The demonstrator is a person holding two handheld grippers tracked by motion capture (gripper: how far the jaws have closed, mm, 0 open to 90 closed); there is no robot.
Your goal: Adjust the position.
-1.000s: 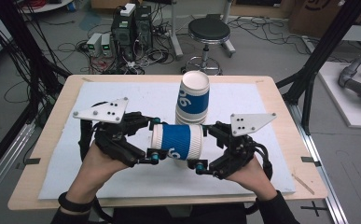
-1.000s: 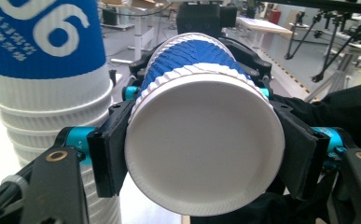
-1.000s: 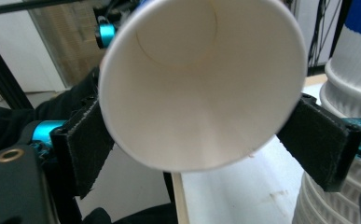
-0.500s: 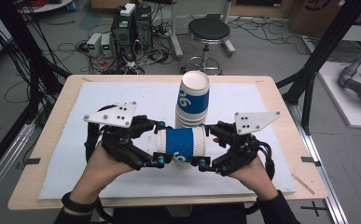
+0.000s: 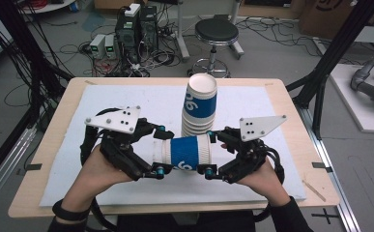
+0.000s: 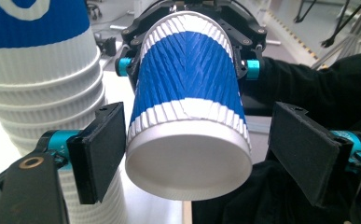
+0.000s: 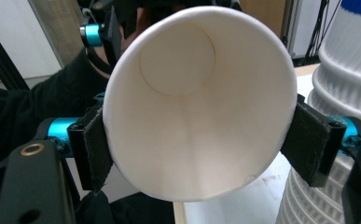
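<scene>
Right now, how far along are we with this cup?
Done: one cup is off the stack, held sideways above the table. In hand: right gripper clamps its open end; left gripper flanks its base, open. Left: probably the left closing, then setting it down.

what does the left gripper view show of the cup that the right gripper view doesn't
Left gripper view: the cup from its closed base, blue ribbed outside, left gripper jaws open around it. Right gripper view: its open mouth and white inside, right gripper pads clamping the rim. Both: the cup stack beside it.
</scene>
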